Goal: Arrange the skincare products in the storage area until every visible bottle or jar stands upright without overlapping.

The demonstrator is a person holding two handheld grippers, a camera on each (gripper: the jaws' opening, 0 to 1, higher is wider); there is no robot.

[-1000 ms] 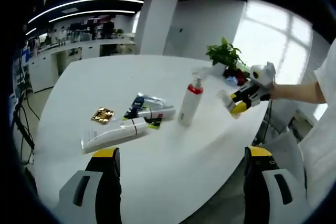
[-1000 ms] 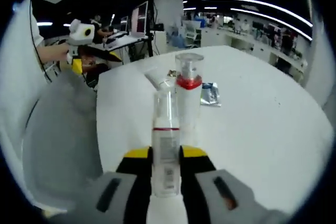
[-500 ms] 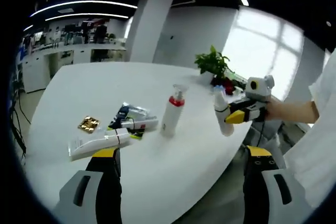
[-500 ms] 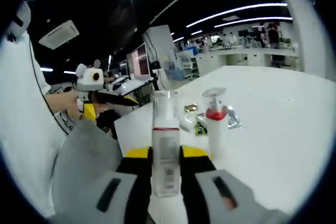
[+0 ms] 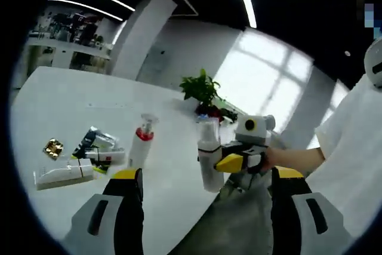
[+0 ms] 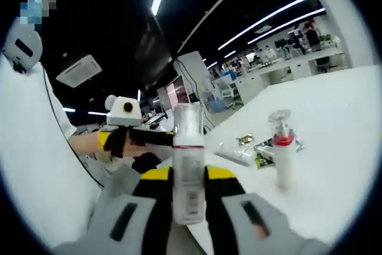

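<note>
White round desk (image 5: 71, 106) carries the products, w/ a potted plant (image 5: 202, 88) at its far edge. Right tool (image 6: 188, 174) is clamped on a clear-capped white bottle (image 6: 187, 165), held upright in the air off the desk's near edge; in left gripper view the same bottle (image 5: 209, 156) hangs beside the desk edge in that tool (image 5: 230, 162). Left tool (image 5: 206, 174) has its jaws spread wide, nothing between them, off the desk's near edge. Pump bottle w/ red collar (image 5: 141, 144) stands upright on the desk. Just beside it a white tube (image 5: 62, 173) lies flat, w/ a second smaller tube (image 5: 107, 157) on dark sachets (image 5: 95, 140), overlapping. Small gold packet (image 5: 53, 147) lies apart from the pile
</note>
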